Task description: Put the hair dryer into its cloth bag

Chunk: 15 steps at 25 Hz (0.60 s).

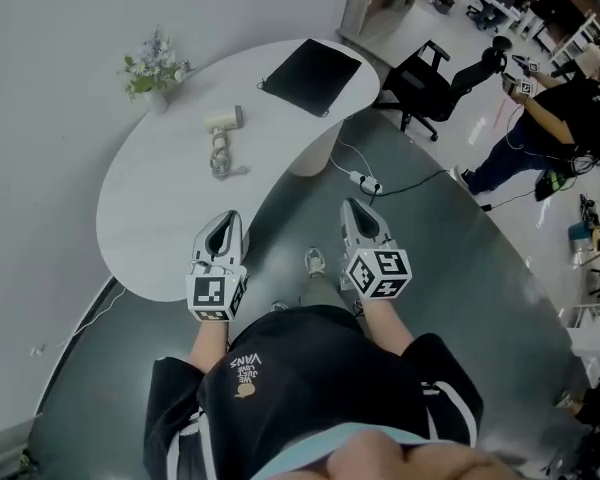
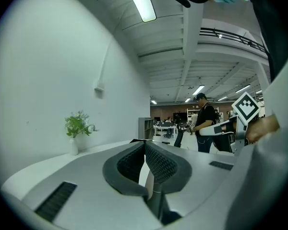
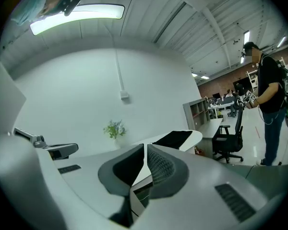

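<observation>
White table (image 1: 145,238) edge by closed left tongs (image 1: 225,222); dark floor (image 1: 285,203) below right tongs (image 1: 356,208).

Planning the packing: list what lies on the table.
On the table: a hair dryer with its coiled cord, a flat black bag and a plant. Anything under the bag is covered.

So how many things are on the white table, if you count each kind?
hair dryer: 1
black cloth bag: 1
vase of flowers: 1
Total: 3
</observation>
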Available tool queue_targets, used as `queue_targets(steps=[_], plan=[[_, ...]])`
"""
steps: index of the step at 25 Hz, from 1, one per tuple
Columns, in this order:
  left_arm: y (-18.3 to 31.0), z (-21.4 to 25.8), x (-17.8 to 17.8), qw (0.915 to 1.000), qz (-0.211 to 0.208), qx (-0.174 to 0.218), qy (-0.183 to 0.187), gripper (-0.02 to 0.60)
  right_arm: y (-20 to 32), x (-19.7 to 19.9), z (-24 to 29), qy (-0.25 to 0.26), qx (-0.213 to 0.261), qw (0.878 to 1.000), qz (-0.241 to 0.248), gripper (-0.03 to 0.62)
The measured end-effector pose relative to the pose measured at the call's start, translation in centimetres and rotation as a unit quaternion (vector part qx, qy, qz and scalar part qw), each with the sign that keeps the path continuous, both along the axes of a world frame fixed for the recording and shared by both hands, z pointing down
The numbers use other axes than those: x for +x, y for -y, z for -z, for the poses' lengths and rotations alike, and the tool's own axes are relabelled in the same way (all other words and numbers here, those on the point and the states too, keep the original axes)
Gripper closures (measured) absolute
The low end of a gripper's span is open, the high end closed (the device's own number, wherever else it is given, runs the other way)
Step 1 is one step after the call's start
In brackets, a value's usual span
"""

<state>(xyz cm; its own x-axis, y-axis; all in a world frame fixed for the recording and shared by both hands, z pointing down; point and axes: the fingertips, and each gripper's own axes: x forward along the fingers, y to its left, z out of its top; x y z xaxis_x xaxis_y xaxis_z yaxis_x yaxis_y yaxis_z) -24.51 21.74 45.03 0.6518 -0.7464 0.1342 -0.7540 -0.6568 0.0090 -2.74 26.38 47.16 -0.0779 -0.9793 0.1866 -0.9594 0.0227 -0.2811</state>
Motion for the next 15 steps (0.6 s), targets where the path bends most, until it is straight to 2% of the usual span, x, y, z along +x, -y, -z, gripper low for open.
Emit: queue_targets(steps=[3, 6, 10, 15], plan=[[1.5, 0.0, 1.0, 1.0000, -0.005, -0.002, -0.007, 0.552, 2.1, 0.4, 0.1, -0.016, -0.003, 1.000, 0.012, 0.546], [3.4, -0.5, 2.4, 0.9999, -0.005, -0.010, -0.005, 0.478, 4.6, 1.3, -0.1, -0.033, -0.005, 0.999, 0.021, 0.545], [5.9, -0.8, 4.3, 0.9999, 0.003, -0.012, -0.001, 0.451, 7.7, 3.0, -0.3, -0.038, -0.006, 0.999, 0.031, 0.538], [9.3, -1.6, 6.6, 0.9995, 0.021, -0.021, 0.008, 0.399, 11.7, 5.4, -1.2, -0.026, -0.016, 0.998, 0.050, 0.454]])
